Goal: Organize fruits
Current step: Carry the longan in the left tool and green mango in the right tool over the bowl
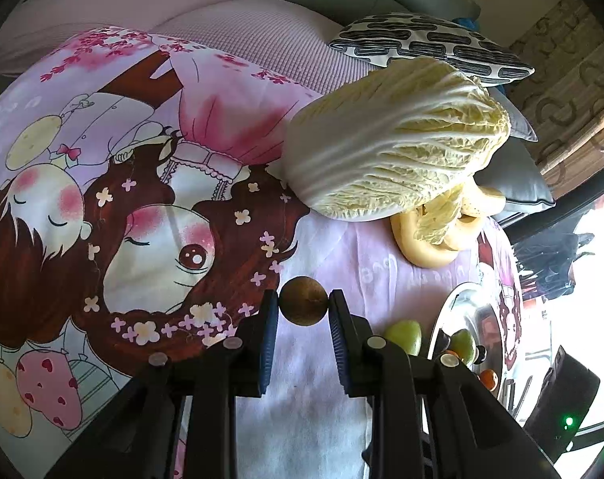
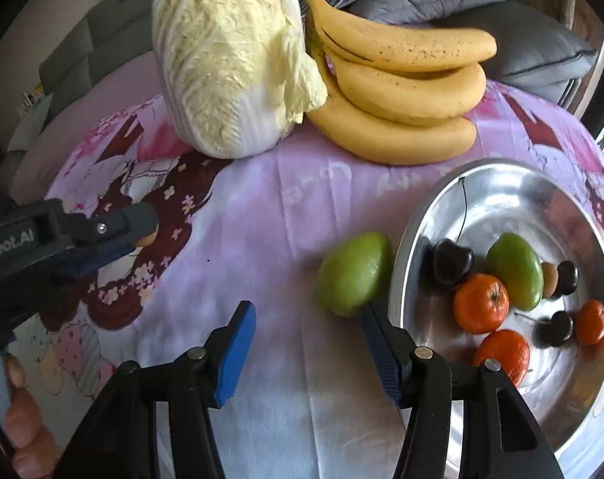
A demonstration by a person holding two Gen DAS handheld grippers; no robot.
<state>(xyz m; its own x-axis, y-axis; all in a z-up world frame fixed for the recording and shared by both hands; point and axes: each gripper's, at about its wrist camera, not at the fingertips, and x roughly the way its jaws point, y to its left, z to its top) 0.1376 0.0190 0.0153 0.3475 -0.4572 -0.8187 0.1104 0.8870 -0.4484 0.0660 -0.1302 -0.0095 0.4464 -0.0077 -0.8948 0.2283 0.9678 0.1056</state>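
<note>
On the cloth (image 2: 286, 215) before me, the cabbage (image 2: 230, 60) lies left of the bananas (image 2: 401, 92) at the back, a mango (image 2: 354, 275) sits just left of the metal bowl (image 2: 501, 187), which holds a second mango (image 2: 515, 269), tangerines (image 2: 481, 303) and cherries (image 2: 451, 263).

- In the left wrist view the cabbage (image 1: 393, 139) covers most of the bananas (image 1: 425, 245).
- There the metal bowl (image 1: 461, 315) is partly behind the gripper arm; the fruit inside barely shows.
- In the right wrist view the bowl's near right rim runs off the picture.
- A hand (image 2: 22, 419) at the near left is cut by the edge.
</note>
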